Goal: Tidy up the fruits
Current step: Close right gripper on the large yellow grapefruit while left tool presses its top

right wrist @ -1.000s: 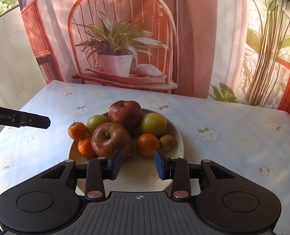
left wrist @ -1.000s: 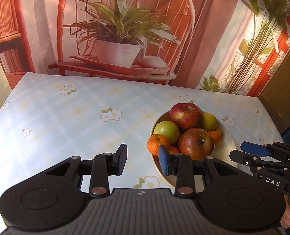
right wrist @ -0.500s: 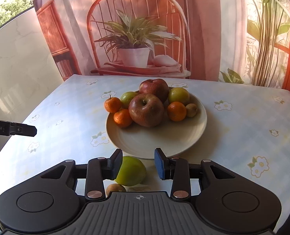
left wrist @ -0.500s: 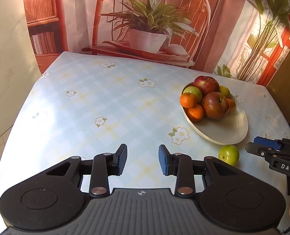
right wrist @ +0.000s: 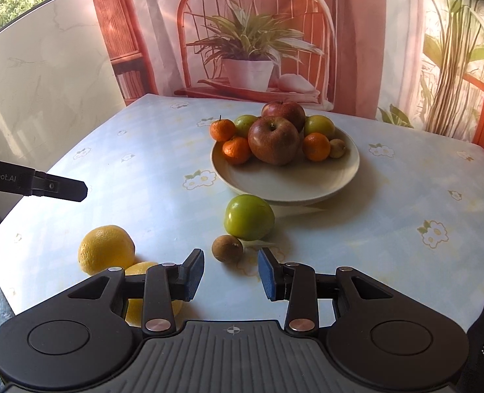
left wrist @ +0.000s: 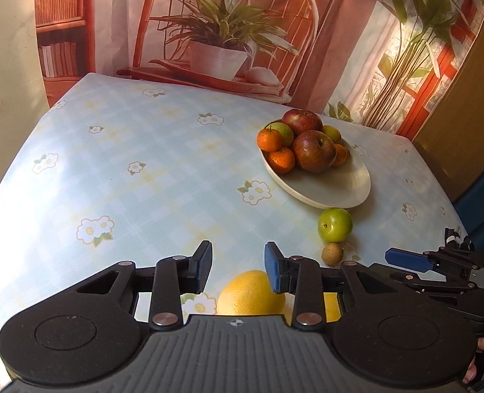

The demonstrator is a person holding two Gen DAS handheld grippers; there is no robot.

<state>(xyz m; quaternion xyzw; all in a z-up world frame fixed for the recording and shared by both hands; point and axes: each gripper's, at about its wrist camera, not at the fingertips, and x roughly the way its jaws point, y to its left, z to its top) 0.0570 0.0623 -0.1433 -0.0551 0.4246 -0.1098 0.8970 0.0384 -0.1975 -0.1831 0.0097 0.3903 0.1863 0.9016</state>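
Left tool (left wrist: 238, 270) and right tool (right wrist: 231, 275) both spread, empty. The green apple (right wrist: 248, 217) beside the plate (right wrist: 287, 198) looks firm, waxy and roll-prone. Pinch across its widest middle.

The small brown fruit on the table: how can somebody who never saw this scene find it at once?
Start at the cream plate piled with fruit. Just before its near rim a green apple lies on the tablecloth. The small brown fruit sits beside that apple, nearer the camera: the smallest loose fruit, dull brown.

Glossy red apples (right wrist: 274, 140) on a smooth matt ceramic plate (right wrist: 307, 183); a dimpled yellow citrus (right wrist: 106, 249); a smooth, sheeny floral tablecloth (right wrist: 389, 203).
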